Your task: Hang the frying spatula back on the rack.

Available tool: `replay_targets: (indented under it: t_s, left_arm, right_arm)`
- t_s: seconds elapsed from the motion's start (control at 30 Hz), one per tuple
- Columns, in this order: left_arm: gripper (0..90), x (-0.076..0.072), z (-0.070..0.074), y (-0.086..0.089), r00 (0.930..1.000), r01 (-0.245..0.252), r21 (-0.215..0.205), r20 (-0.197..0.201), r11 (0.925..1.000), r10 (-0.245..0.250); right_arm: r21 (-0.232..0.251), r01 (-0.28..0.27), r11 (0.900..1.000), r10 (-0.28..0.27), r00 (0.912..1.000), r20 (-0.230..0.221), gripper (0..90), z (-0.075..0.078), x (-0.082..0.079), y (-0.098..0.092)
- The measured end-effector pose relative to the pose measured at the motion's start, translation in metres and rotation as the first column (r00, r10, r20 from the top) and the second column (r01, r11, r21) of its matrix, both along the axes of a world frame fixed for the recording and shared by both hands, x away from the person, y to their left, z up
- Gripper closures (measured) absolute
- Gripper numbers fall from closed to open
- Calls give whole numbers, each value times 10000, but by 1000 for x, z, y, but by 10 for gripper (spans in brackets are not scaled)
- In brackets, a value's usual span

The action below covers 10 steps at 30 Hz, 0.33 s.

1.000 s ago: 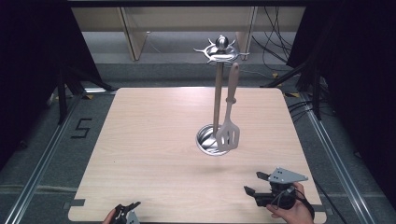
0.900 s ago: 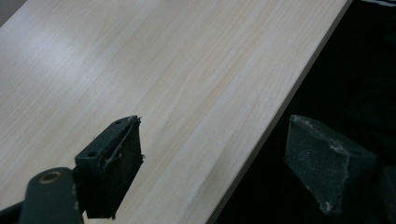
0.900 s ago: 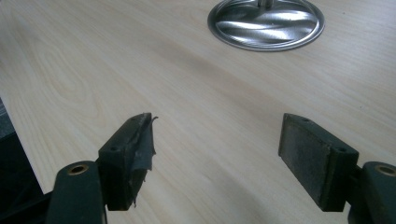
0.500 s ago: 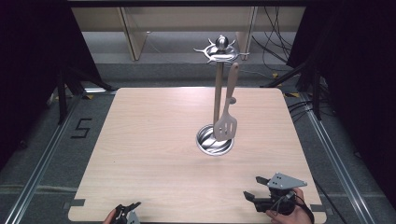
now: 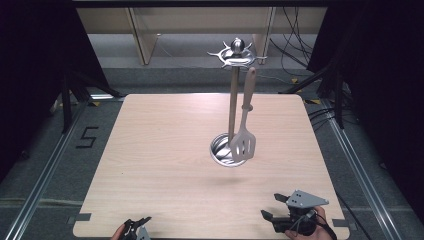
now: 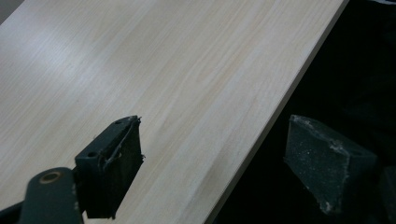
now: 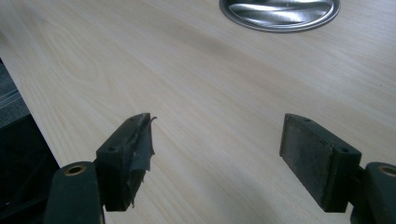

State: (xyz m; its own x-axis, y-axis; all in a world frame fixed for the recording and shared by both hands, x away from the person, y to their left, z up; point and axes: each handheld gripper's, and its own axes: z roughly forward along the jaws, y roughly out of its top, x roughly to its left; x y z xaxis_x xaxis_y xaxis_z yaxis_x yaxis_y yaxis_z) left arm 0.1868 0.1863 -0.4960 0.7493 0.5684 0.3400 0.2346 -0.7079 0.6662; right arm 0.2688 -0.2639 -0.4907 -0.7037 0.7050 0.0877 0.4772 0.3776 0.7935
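Left claw (image 5: pixel 136 227) at the near desk (image 5: pixel 165 150) edge, spread wide, holding nothing. Slotted spatula (image 5: pixel 243 142) hangs from the rack's (image 5: pixel 234 107) top hook, blade over the round steel base (image 5: pixel 225 150), mid-desk. Risk: a bump to the loose spatula could swing it off the hook. Right claw (image 5: pixel 272 209) near corner, wide apart, empty, touching nothing.

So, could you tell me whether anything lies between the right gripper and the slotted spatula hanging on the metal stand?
Nothing visible does. Bare light wooden table lies between the open right gripper and the pale slotted spatula, which hangs from the silver utensil stand.
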Motion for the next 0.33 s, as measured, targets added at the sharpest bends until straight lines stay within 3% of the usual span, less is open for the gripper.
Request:
replay_targets:
  t_s: [0.33]
  left_arm:
    - [179, 0, 0, 0, 10000, -62, 94, 47, 9999, 61]
  right_arm:
    - [89, -10, 10000, 11, 10000, -52, 264, -2, 3, -3]
